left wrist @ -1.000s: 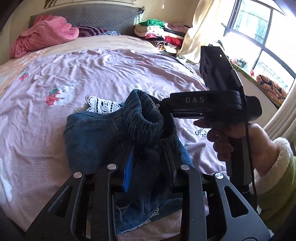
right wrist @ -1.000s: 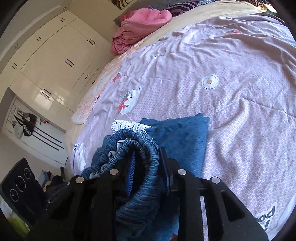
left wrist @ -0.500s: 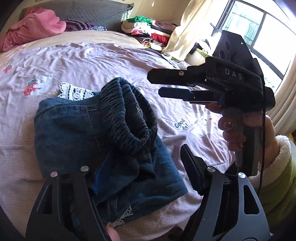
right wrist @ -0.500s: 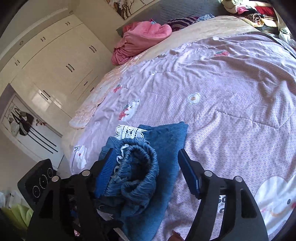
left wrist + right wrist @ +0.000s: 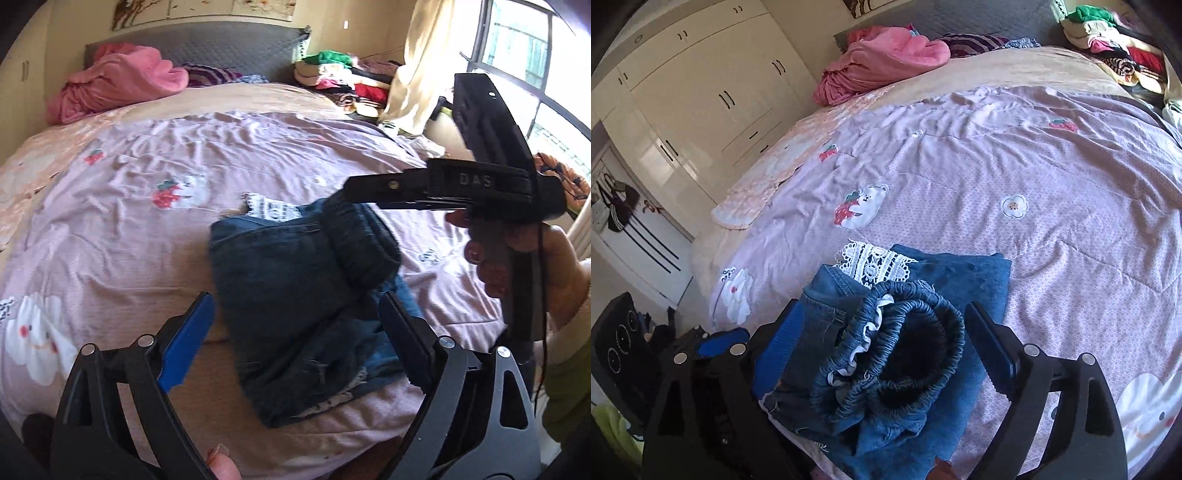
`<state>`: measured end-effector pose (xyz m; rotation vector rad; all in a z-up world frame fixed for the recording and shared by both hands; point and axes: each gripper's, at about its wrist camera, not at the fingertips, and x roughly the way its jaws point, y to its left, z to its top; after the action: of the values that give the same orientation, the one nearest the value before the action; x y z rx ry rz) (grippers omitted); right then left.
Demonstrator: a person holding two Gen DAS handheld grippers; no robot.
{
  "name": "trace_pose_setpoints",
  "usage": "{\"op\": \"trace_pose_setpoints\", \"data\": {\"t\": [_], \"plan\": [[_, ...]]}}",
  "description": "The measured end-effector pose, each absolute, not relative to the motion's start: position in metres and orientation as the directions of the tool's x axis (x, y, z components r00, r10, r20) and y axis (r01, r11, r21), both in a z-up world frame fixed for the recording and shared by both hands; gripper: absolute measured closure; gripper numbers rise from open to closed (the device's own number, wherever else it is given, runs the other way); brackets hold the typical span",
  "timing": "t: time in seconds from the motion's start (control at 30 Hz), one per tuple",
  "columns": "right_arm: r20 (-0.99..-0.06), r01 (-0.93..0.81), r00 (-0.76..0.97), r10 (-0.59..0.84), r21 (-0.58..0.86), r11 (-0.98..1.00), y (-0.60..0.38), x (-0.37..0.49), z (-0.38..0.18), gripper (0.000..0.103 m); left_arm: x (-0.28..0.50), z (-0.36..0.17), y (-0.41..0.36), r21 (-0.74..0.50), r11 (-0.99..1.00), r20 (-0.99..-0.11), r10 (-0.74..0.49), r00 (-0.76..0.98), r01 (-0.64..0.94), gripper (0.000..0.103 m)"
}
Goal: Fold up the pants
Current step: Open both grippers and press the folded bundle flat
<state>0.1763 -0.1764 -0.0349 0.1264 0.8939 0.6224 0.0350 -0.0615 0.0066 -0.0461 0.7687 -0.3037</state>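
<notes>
The blue denim pants lie folded in a bundle near the bed's front edge, elastic waistband on top, white lace trim at the far side. My left gripper is open and empty, its fingers either side of the bundle's near part. My right gripper is open and empty, with the waistband lying between its fingers. In the left wrist view the right gripper's body hovers over the waistband.
The bed has a lilac quilt with cartoon patches. A pink blanket lies at the headboard. Stacked clothes sit at the back right by a window. White wardrobes stand left of the bed.
Both grippers were shut on the pants a second ago, holding the waistband up. They have opened, the pants have dropped onto the bed, and both grippers have pulled back slightly.
</notes>
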Motion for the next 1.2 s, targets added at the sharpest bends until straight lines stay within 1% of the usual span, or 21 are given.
{"op": "trace_pose_setpoints", "data": {"t": [0.07,0.13,0.2,0.4,0.57,0.93,1.2], "plan": [[-0.723,-0.445,0.486,0.491,0.279,0.851,-0.172,0.175,-0.04,0.016,0.043,0.0,-0.055,-0.137,0.968,-0.7,-0.244,0.671,0.209,0.02],[-0.744,-0.438,0.505,0.437,0.215,0.873,-0.174,0.174,-0.048,0.016,0.048,-0.007,-0.054,-0.131,0.973,-0.715,-0.227,0.661,0.192,0.02],[-0.759,-0.421,0.506,0.409,0.196,0.886,-0.181,0.174,-0.057,0.017,0.053,-0.014,-0.056,-0.127,0.973,-0.729,-0.222,0.648,0.191,0.02],[-0.762,-0.361,0.492,0.421,0.262,0.895,-0.207,0.176,-0.076,0.017,0.058,-0.028,-0.062,-0.119,0.972,-0.749,-0.223,0.624,0.205,0.02],[-0.756,-0.351,0.496,0.428,0.276,0.895,-0.208,0.173,-0.079,0.017,0.059,-0.031,-0.063,-0.116,0.973,-0.756,-0.216,0.618,0.198,0.02],[-0.681,-0.39,0.543,0.491,0.313,0.866,-0.212,0.151,-0.048,0.016,0.05,-0.012,-0.061,-0.111,0.975,-0.726,-0.212,0.654,0.193,0.02],[-0.633,-0.408,0.576,0.518,0.327,0.852,-0.217,0.13,-0.027,0.016,0.044,0.005,-0.059,-0.11,0.975,-0.698,-0.215,0.683,0.194,0.015]]}}
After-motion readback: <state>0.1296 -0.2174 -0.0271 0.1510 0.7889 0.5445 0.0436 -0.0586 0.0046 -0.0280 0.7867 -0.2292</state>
